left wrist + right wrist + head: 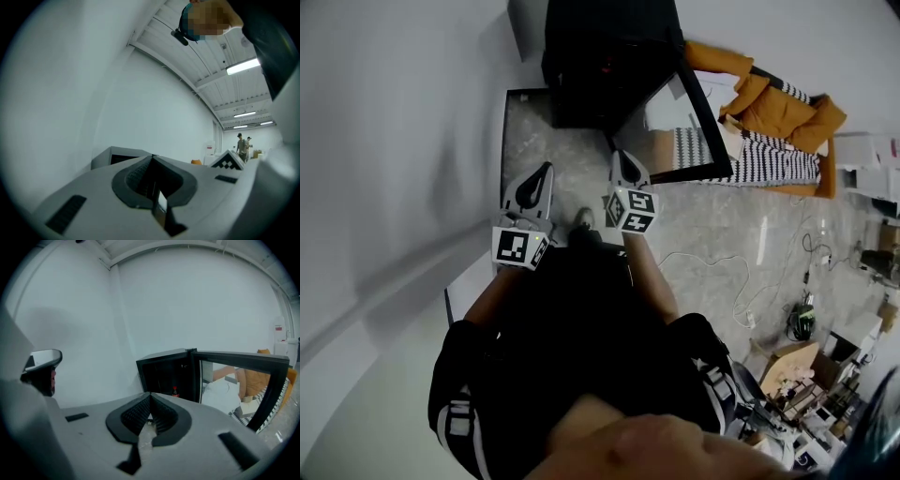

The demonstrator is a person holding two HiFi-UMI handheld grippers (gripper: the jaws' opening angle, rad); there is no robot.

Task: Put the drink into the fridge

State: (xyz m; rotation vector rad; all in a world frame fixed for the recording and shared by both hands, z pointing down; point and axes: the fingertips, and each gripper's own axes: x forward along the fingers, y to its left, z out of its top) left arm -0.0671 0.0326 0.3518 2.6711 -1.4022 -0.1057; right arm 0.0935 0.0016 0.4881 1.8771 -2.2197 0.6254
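closed fingers (pixel 135 415) of right gripper (pixel 150 397) sit well short of drink (pixel 175 391) inside fridge (pixel 161 357).

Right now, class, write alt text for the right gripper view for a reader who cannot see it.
The hand-held gripper, jaws shut and empty, points at a small black fridge against a white wall. Its glass door stands open to the right, and a red-labelled bottle stands inside.

Glossy fridge door (pixel 236 380); smooth stone-look floor (pixel 712 234) (veined).
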